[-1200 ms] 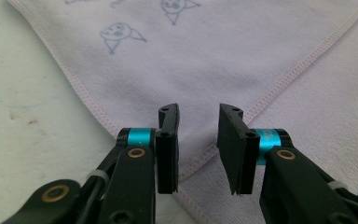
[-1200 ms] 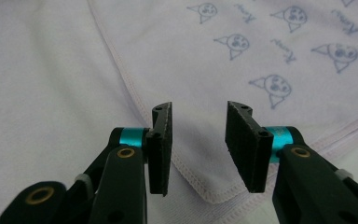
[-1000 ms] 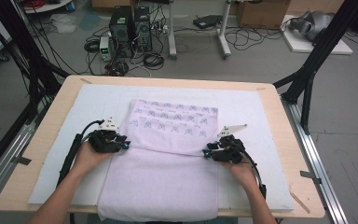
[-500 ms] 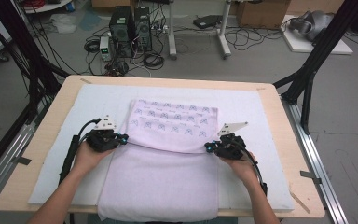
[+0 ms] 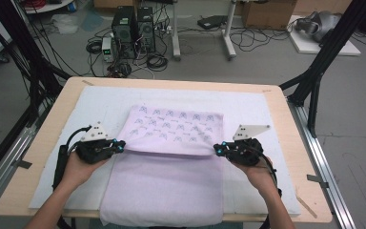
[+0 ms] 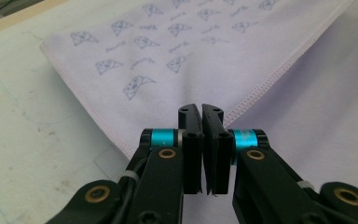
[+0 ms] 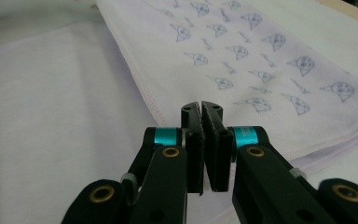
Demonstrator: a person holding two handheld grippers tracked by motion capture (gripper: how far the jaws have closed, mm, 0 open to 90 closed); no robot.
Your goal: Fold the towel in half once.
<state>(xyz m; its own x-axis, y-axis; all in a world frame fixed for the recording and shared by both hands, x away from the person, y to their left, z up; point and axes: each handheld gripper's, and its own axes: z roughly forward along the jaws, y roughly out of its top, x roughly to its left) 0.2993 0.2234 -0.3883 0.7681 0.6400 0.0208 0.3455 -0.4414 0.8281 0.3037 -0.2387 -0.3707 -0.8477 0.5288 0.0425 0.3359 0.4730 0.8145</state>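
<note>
A lilac towel (image 5: 162, 191) lies on the white mat, and its far part is folded toward me so that a flap printed with small blue figures (image 5: 174, 126) lies on top. My left gripper (image 5: 121, 144) is at the flap's near left corner, while my right gripper (image 5: 217, 149) is at its near right corner. In the left gripper view the left gripper (image 6: 201, 109) is shut, with the stitched corner (image 6: 121, 140) running in under its tips. The right gripper view shows the same: the right gripper (image 7: 201, 108) is shut at the flap's hemmed edge (image 7: 140, 93). The flap's near edge hangs slightly raised.
The white mat (image 5: 100, 102) covers most of the wooden table (image 5: 181, 82). Black frame legs (image 5: 314, 90) stand at both far corners. Computers and cables (image 5: 133, 28) lie on the floor beyond the table. Metal rails (image 5: 324, 162) run along both sides.
Both grippers have shut on the flap's near corners, then risen and moved slightly apart, so the near edge is pulled taut and lifted.
</note>
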